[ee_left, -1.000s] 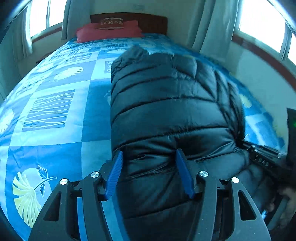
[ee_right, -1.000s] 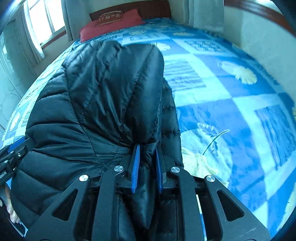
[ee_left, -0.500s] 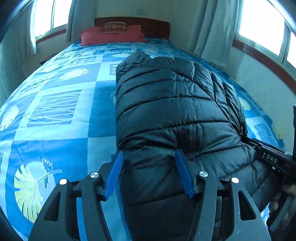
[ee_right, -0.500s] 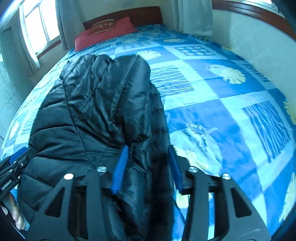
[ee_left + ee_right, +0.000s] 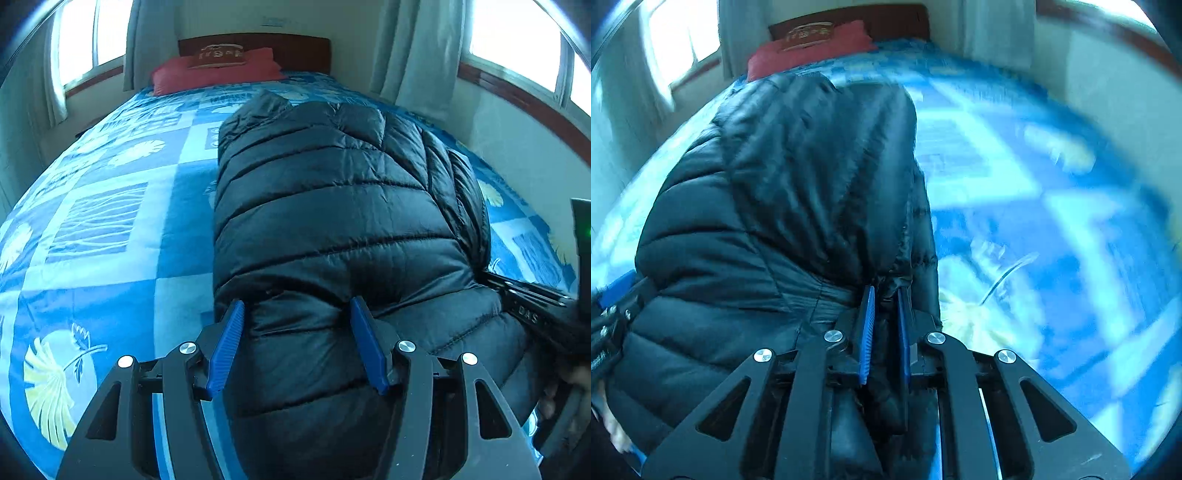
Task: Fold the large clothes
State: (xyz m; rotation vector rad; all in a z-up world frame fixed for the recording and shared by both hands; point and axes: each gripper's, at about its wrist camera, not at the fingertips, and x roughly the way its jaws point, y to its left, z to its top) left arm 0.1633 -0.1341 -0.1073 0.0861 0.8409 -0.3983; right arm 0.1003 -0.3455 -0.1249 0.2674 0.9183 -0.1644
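A black quilted puffer jacket (image 5: 332, 221) lies lengthwise on the bed, sleeves folded over its body. My left gripper (image 5: 297, 314) is open, its blue fingers straddling the jacket's near hem without pinching it. In the right wrist view the jacket (image 5: 783, 192) fills the left half, a sleeve laid along its right side. My right gripper (image 5: 884, 295) is shut on a fold of the jacket at its near right edge. The right gripper's body shows at the right edge of the left wrist view (image 5: 535, 310).
The bed carries a blue patterned bedspread (image 5: 99, 229) with pale leaf squares. A red pillow (image 5: 216, 68) lies against the dark headboard. Windows with curtains stand on both sides, and a wall (image 5: 517, 147) runs close along the right.
My right gripper opened half a second ago and has shut again on the jacket's near right edge; its view is blurred by motion. My left gripper stayed open over the hem.
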